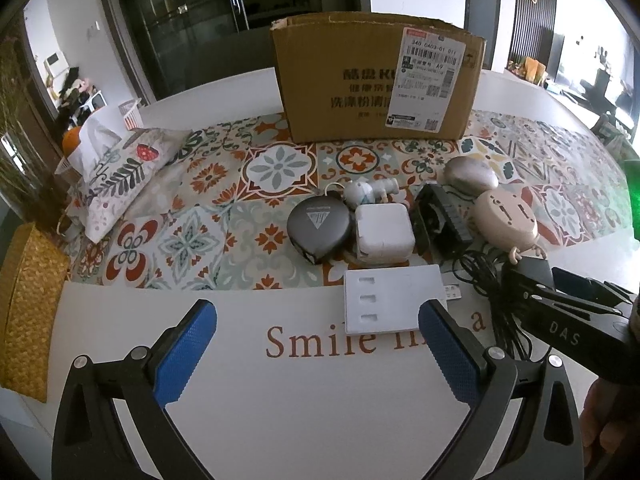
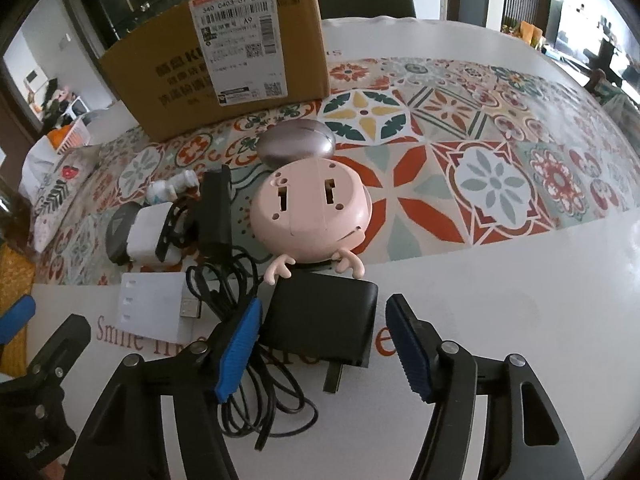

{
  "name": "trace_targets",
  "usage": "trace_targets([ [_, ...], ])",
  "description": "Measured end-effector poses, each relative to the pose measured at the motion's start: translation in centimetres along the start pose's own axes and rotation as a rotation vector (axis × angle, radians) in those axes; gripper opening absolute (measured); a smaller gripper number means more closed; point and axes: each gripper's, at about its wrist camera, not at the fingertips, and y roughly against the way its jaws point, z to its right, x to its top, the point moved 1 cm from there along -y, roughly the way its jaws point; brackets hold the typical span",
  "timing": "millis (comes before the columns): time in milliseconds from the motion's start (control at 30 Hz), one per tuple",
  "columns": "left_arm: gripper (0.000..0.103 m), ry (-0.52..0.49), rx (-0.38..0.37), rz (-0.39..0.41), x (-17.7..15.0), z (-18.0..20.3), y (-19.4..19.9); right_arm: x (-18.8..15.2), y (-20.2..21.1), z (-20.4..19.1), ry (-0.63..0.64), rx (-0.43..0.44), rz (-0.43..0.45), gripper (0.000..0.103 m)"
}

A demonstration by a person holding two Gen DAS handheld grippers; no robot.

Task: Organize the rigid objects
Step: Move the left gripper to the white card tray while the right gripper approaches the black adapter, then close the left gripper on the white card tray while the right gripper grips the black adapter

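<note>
The black adapter (image 2: 320, 320) lies flat on the bench (image 2: 500, 320) between the right gripper's (image 2: 322, 346) parted fingers (image 2: 238, 348); the left one looks to touch its edge, the right stands clear. The left gripper (image 1: 316, 354) is wide open over bare bench, its right finger beside the white card (image 1: 384, 300).

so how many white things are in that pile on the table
3: a white square charger mid-pile, a flat white hub nearest the left gripper, a small white figurine behind the charger. Others may be hidden.
</note>
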Motion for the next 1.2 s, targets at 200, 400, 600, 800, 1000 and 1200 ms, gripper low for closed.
trace_targets([
  [200, 0.103, 0.012, -0.01, -0.017, 0.1, -0.1, -0.9, 0.2, -0.8, 0.2, -0.022, -0.004, -0.018, 0.063],
  [400, 0.103, 0.017, -0.008, -0.032, 0.0, -0.3, -1.5, 0.4, -1.2, 0.1, -0.006, -0.026, -0.018, 0.058],
  [600, 0.102, 0.02, -0.022, -0.039, 0.0, 0.2, -1.5, 0.4, -1.1, 0.5, -0.004, -0.017, -0.023, 0.058],
  [800, 0.102, -0.009, -0.044, -0.015, 0.2, 1.8, -1.3, -0.2, -0.1, 1.7, -0.034, -0.008, -0.049, 0.057],
  [1000, 0.098, -0.033, -0.071, -0.045, -0.2, 3.5, -2.8, -0.5, 1.0, 2.9, -0.024, -0.044, -0.046, 0.056],
  [1200, 0.097, -0.038, -0.095, -0.081, -0.3, 4.3, -4.5, -0.5, 1.0, 3.4, -0.032, -0.049, -0.044, 0.056],
])
